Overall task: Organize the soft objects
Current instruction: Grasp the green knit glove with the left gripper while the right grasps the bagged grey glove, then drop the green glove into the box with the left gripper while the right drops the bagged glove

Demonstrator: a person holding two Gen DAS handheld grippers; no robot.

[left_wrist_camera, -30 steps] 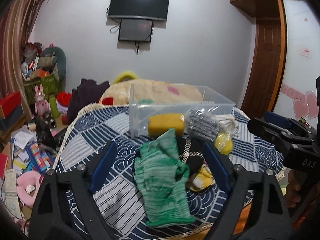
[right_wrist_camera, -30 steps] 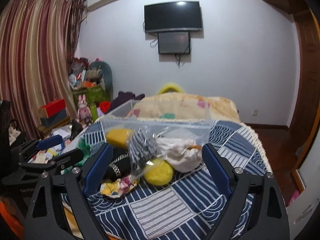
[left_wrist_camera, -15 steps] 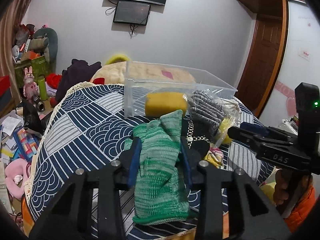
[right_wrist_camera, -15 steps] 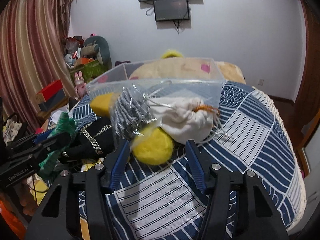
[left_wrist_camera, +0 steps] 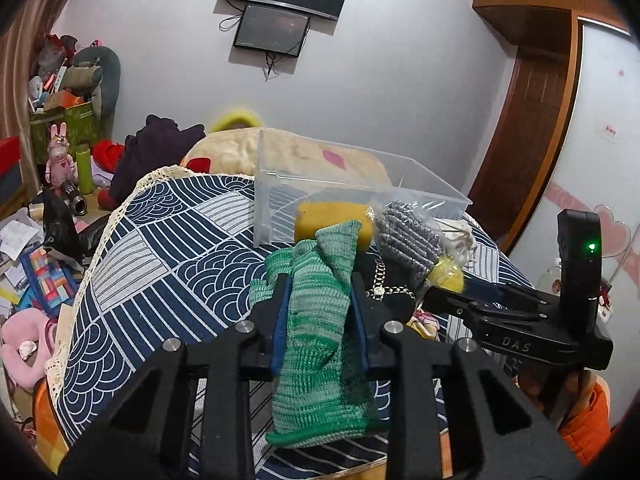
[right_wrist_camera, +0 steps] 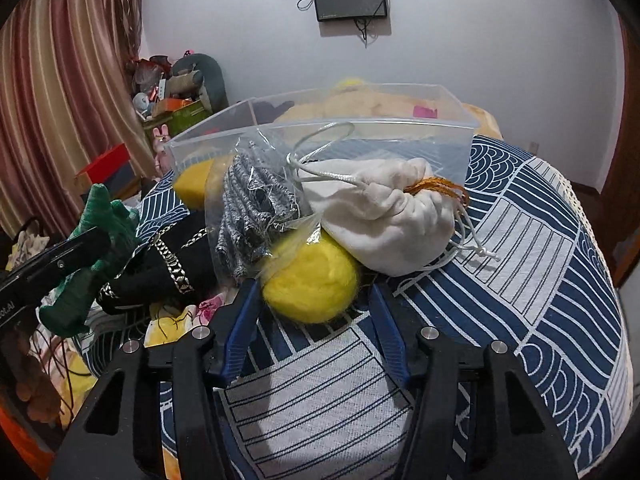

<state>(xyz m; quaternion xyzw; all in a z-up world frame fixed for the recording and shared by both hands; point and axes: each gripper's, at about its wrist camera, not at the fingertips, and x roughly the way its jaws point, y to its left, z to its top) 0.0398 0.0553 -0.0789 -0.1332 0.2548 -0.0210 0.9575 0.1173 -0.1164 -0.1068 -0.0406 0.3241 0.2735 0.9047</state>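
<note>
My left gripper (left_wrist_camera: 318, 312) is shut on a green knitted glove (left_wrist_camera: 316, 340), which hangs down between the pads above the bed. My right gripper (right_wrist_camera: 316, 300) has its fingers on either side of a yellow fluffy ball (right_wrist_camera: 312, 286), narrowed around it, with small gaps. Behind the ball lie a white drawstring pouch (right_wrist_camera: 384, 220) and a grey knit item in a clear bag (right_wrist_camera: 252, 216). A yellow sponge (left_wrist_camera: 332, 224), a black piece with a chain (right_wrist_camera: 168, 264) and a clear plastic bin (left_wrist_camera: 352, 196) are close by.
The pile lies on a bed with a blue and white patterned cover (right_wrist_camera: 520, 280). A beige plush pillow (left_wrist_camera: 304, 160) lies behind the bin. Cluttered toys and boxes (left_wrist_camera: 60, 140) fill the floor at the left. A wooden door (left_wrist_camera: 532, 128) is at the right.
Both grippers moved forward toward the pile. The left one went from wide open to shut on the green glove and lifted it. The right one narrowed around the yellow ball.
</note>
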